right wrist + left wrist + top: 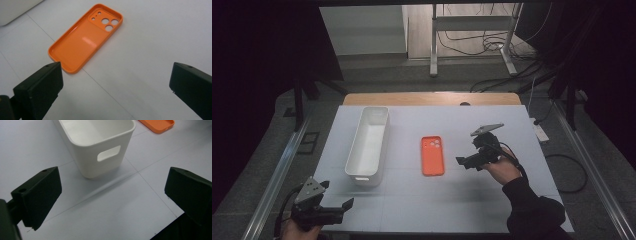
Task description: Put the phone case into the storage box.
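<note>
Reaching: the right gripper point(464, 161) hangs just beside the orange phone case point(432, 155), jaws spread wide and holding nothing.
Phone case: it lies flat on the white table point(492, 200), open side up, between the right gripper and the white bin point(368, 144).
Left gripper point(343, 206): also wide open and empty, near the short end of the bin.
Advice: I think it is best to lower one jaw over a long edge and pinch the thin wall, because the case is flat.
</note>
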The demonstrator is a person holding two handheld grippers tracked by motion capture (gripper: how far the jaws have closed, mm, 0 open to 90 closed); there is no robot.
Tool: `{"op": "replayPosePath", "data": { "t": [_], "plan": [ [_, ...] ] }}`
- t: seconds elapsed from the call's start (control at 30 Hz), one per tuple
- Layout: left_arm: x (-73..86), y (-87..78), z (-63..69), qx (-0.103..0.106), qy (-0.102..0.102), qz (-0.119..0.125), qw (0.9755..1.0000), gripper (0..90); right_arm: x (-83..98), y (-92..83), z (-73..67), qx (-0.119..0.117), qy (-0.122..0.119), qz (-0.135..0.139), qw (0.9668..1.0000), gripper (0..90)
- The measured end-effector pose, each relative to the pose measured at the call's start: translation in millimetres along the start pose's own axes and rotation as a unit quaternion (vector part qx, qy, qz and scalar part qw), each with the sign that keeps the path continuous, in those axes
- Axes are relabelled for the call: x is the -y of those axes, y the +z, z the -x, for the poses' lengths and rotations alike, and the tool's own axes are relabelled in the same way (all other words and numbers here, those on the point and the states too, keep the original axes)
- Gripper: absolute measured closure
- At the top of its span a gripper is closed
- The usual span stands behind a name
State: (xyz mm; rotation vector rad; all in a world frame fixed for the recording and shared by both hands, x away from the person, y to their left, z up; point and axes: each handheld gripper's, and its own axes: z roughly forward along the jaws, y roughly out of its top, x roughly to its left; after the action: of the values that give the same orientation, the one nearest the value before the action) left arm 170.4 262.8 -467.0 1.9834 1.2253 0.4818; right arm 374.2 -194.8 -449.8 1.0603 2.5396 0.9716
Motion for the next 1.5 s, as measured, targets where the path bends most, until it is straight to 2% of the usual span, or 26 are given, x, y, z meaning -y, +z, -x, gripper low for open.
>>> {"op": "replayPosePath", "data": {
  "t": [0.27,0.5,0.6,1.03,1.17,1.37,1.5],
  "plan": [
    [0.0,0.1,0.1,0.001,0.001,0.0,1.0,1.8,-9.8,15.1,-1.6,0.005,-0.014,-0.016,0.9998,0.0],
    [0.0,0.1,0.0,0.002,0.001,0.0,1.0,1.8,-18.3,26.8,-4.3,-0.004,-0.012,-0.016,0.9998,0.0],
    [0.0,0.1,-0.1,0.002,0.001,0.0,1.0,1.9,-22.2,31.5,-6.3,0.005,-0.016,-0.014,0.9998,0.0],
    [0.0,0.1,-0.3,0.003,0.0,0.0,1.0,1.9,-34.0,50.7,-13.6,-0.014,-0.025,-0.025,0.9993,0.0],
    [0.1,0.0,-0.5,0.004,0.0,0.0,1.0,2.1,-39.8,55.9,-16.0,-0.026,-0.013,-0.018,0.9994,0.0],
    [0.2,-0.2,-0.8,0.004,-0.001,0.0,1.0,2.4,-46.9,64.9,-21.9,-0.021,-0.02,-0.022,0.9993,0.0],
    [0.2,-0.2,-0.8,0.005,0.0,0.0,1.0,2.4,-47.3,69.4,-24.7,-0.016,-0.015,-0.022,0.9995,0.0]
  ]
}}
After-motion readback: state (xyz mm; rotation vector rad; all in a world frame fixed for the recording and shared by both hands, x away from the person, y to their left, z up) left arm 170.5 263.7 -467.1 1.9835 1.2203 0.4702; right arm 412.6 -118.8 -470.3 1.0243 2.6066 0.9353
